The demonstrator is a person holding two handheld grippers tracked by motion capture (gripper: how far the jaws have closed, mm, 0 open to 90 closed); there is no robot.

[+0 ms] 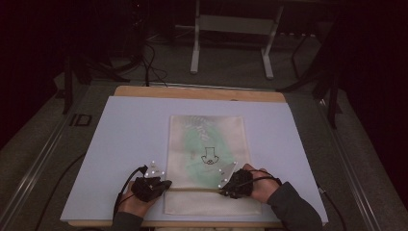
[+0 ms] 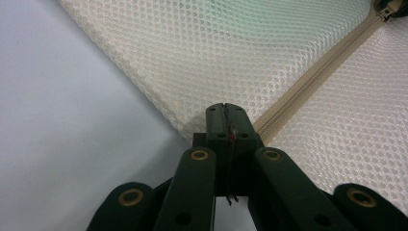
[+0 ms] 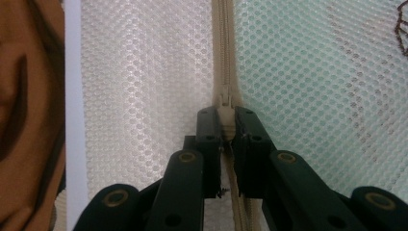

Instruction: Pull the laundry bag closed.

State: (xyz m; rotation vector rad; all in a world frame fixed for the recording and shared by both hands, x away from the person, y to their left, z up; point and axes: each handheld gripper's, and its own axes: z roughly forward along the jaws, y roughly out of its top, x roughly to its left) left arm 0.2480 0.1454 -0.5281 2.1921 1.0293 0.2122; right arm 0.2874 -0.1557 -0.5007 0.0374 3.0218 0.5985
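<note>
We see mesh bag flat on surface, near front edge. Left tool pinched on bag's corner. Right tool clamped on zipper pull. Open room both sides.

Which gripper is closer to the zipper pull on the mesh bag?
Right. The right gripper is shut on the zipper pull; the left gripper pinches the mesh bag's edge at the zipper's far end.

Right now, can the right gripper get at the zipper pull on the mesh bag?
Probably yes: the right gripper already sits on the zipper pull, jaws closed around it, with nothing between them. The left gripper is shut at the mesh bag edge, off to the side.
</note>
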